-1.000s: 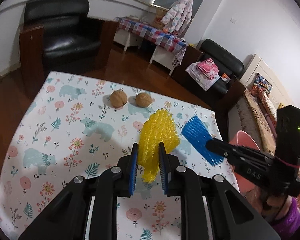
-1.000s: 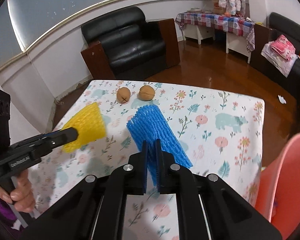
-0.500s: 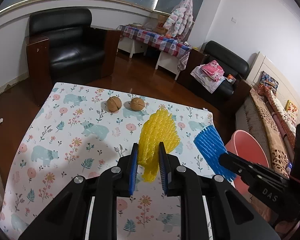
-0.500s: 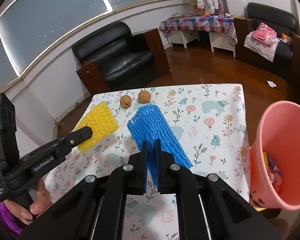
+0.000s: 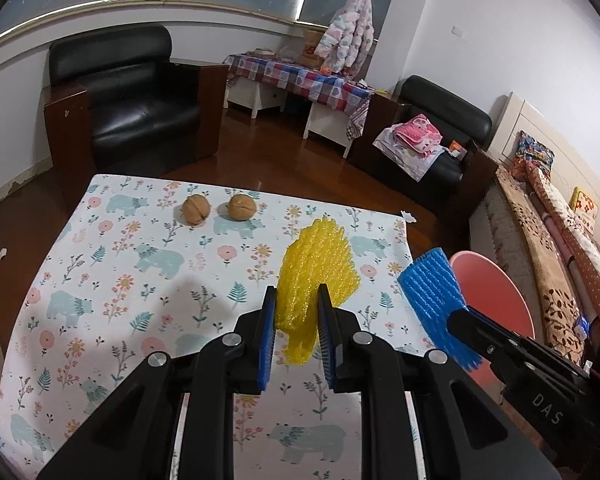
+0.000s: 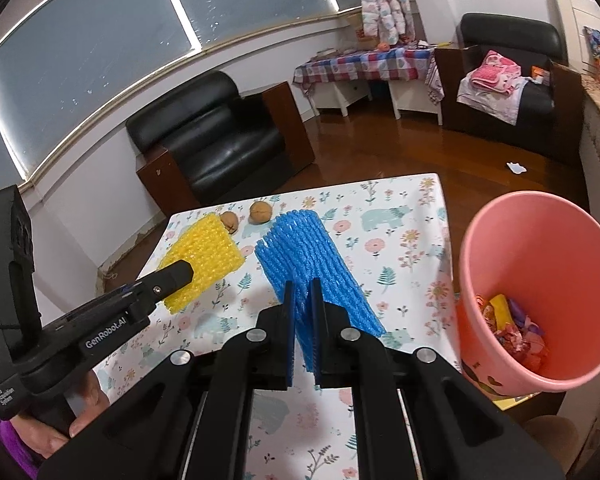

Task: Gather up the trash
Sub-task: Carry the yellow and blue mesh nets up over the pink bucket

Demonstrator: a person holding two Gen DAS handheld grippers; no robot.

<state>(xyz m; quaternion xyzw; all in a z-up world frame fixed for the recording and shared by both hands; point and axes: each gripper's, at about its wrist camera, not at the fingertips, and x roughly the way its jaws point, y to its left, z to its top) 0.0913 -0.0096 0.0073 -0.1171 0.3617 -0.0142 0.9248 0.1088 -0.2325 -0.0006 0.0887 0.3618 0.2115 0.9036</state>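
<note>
My left gripper is shut on a yellow foam net and holds it above the table; the net also shows in the right wrist view. My right gripper is shut on a blue foam net, which shows in the left wrist view near the table's right edge. A pink bin with several wrappers inside stands just off the table's right side, right of the blue net; its rim also shows in the left wrist view.
Two walnuts lie at the far end of the table with the floral cloth. A black armchair stands beyond it. A sofa with clothes is at the right.
Both grippers have risen and pulled back with their nets. The blue net has moved right toward the pink bin, which now shows fully in the right wrist view.
</note>
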